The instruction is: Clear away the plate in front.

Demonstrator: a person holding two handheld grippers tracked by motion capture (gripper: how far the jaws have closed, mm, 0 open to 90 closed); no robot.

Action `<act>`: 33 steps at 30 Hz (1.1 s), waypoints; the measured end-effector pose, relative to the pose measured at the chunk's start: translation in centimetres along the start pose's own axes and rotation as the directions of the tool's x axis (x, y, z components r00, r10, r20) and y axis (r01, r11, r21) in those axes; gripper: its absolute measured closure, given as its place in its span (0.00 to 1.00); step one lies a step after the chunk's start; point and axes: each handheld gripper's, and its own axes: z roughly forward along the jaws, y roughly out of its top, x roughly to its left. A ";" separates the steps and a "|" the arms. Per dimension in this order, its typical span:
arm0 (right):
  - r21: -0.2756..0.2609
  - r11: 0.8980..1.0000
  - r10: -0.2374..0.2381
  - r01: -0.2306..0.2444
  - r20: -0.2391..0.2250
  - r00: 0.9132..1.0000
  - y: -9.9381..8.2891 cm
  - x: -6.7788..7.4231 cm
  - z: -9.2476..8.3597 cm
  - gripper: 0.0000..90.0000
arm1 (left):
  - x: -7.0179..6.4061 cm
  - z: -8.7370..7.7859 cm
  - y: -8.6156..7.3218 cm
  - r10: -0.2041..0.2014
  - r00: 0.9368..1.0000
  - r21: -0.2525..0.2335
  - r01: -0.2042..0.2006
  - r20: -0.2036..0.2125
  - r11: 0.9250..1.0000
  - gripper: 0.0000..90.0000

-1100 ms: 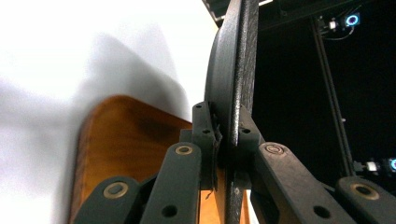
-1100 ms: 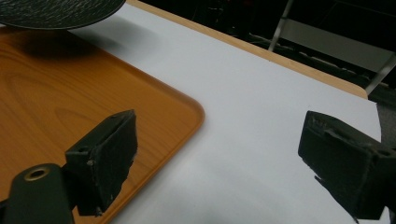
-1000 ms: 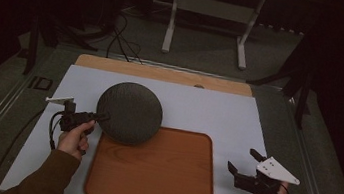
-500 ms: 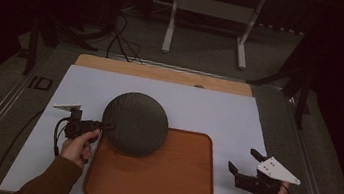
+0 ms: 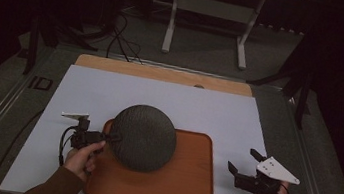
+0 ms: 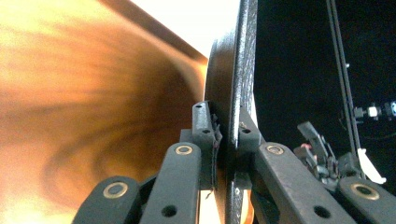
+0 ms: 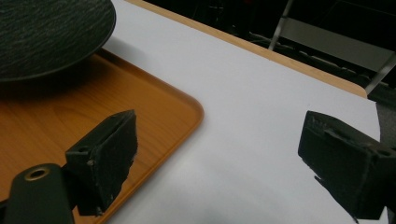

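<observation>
I see a white mat (image 5: 208, 112) covering most of the wooden table (image 5: 163, 73). Behind it, a white stand (image 5: 209, 11) on grey floor, black cables (image 5: 122, 37) trailing left of it. Dark posts (image 5: 33, 43) flank the table.

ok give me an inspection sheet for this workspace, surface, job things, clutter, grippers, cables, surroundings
surface: white sheet over a wooden tabletop, lit, dark all around
job's things: dark textured round plate held tilted by its rim, partly above the orange wooden tray, which lies flat on the sheet
clutter: nothing seen
grippers: left gripper shut on the plate's left rim; right gripper open, holding nothing, beside the tray's right edge
cables: black loop of cable at the left gripper; loose cables on the floor behind the table
surroundings: white metal stand legs beyond the table, dark floor
</observation>
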 end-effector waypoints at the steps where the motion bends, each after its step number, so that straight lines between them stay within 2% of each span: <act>1: -0.001 1.000 0.000 0.000 0.002 1.000 0.0 0.0 0.0 0.14 | 0.0 0.2 -0.2 0.004 1.000 0.010 -0.004 -0.002 1.000 0.94; 10: 0.000 1.000 -0.001 0.001 0.005 1.000 0.0 0.0 0.0 0.14 | -0.3 1.5 -1.4 0.026 0.999 0.066 -0.025 -0.019 0.998 0.94; 18: -0.003 1.000 -0.001 0.001 0.007 1.000 0.0 0.0 0.0 0.14 | -0.2 2.5 -2.4 0.039 0.998 0.120 -0.032 -0.057 0.992 0.94; 23: -0.002 1.000 -0.002 0.002 0.006 1.000 0.0 0.0 0.0 0.14 | 0.0 3.0 -2.6 0.025 0.999 0.135 -0.019 -0.040 0.991 0.94; 26: -0.001 1.000 -0.003 0.003 0.005 1.000 0.0 0.0 0.0 0.14 | 0.1 3.5 -2.9 0.022 0.999 0.174 -0.015 -0.039 0.985 0.94; 28: -0.001 1.000 -0.004 0.004 0.005 1.000 0.0 0.0 0.0 0.14 | 0.0 3.8 -3.0 0.036 0.998 0.192 -0.026 -0.050 0.981 0.93; 29: -0.001 1.000 -0.004 0.004 0.005 1.000 0.0 0.0 0.0 0.14 | -0.1 3.8 -3.0 0.050 0.996 0.198 -0.036 -0.069 0.980 0.92; 30: -0.001 1.000 -0.004 0.004 0.005 1.000 0.0 0.0 0.0 0.14 | -0.2 3.9 -2.9 0.084 0.992 0.210 -0.062 -0.095 0.976 0.90; 32: 0.000 1.000 -0.005 0.005 0.004 1.000 0.0 0.1 0.1 0.14 | -0.5 3.9 -2.9 0.123 0.986 0.231 -0.095 -0.109 0.968 0.88; 33: 0.000 1.000 -0.005 0.005 0.004 1.000 0.0 0.1 0.1 0.14 | -0.8 4.0 -2.8 0.154 0.980 0.242 -0.121 -0.126 0.963 0.85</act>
